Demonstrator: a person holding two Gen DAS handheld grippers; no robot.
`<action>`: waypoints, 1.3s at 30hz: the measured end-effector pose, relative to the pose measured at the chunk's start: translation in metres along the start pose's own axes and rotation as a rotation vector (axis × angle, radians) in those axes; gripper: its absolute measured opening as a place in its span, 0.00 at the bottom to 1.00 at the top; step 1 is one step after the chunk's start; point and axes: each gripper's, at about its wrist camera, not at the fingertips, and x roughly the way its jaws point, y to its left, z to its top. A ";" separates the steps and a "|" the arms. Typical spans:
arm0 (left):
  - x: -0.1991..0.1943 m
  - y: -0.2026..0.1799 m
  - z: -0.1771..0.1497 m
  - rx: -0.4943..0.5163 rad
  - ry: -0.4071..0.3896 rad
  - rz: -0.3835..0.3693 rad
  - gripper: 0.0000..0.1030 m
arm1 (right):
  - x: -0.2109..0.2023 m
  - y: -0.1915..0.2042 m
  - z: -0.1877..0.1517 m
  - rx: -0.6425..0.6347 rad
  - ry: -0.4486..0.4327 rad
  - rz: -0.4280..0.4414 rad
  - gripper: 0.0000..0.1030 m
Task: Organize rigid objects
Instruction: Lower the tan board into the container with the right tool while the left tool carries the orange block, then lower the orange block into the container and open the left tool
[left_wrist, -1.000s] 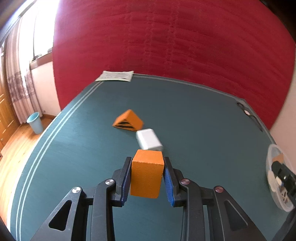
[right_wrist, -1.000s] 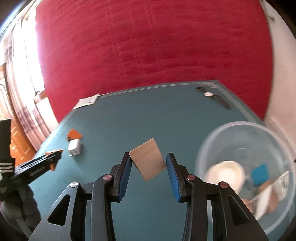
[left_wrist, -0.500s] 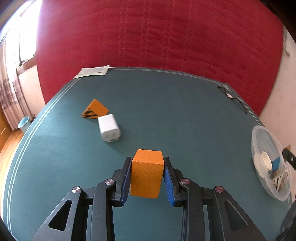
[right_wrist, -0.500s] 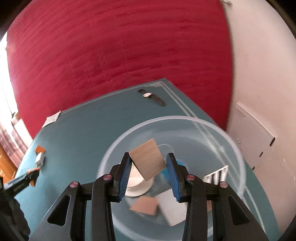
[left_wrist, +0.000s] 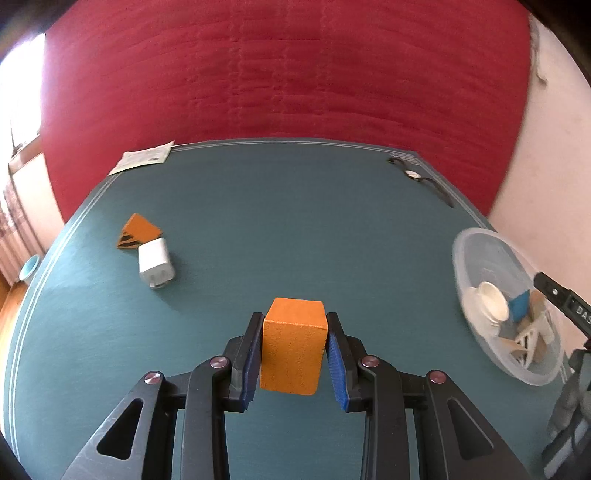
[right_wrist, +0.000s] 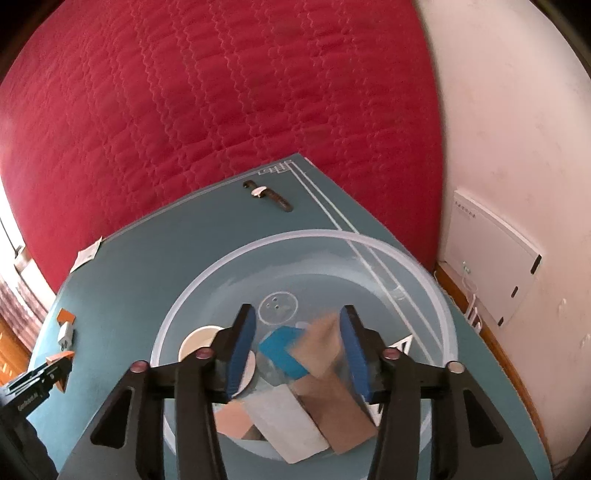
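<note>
While the right gripper (right_wrist: 297, 350) is hanging over the bowl (right_wrist: 373, 243) with its jaws opening and nothing pinched between them, a tan block (right_wrist: 325, 341) is lying blurred inside the bowl among a blue piece (right_wrist: 282, 350), a cup (right_wrist: 199, 341) and other blocks. Well apart from the bowl, the left gripper (left_wrist: 293, 352) is clamping an orange block (left_wrist: 291, 350). Farther from the bowl, a charger (left_wrist: 156, 261) and wedge (left_wrist: 138, 234) are waiting, so I judge the sorting over halfway.

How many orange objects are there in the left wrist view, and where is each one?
2. One orange block is clamped in the left gripper. One orange wedge with black stripes lies on the table, touching the white charger. The bowl's contents may hide more.
</note>
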 end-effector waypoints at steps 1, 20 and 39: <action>0.000 -0.003 0.001 0.006 0.001 -0.007 0.33 | -0.001 -0.001 0.000 0.002 -0.004 -0.001 0.49; -0.004 -0.110 0.012 0.197 0.028 -0.266 0.33 | -0.013 -0.012 -0.001 0.026 -0.059 -0.054 0.49; 0.007 -0.129 0.004 0.226 0.060 -0.312 0.73 | -0.016 -0.015 -0.002 0.025 -0.067 -0.032 0.49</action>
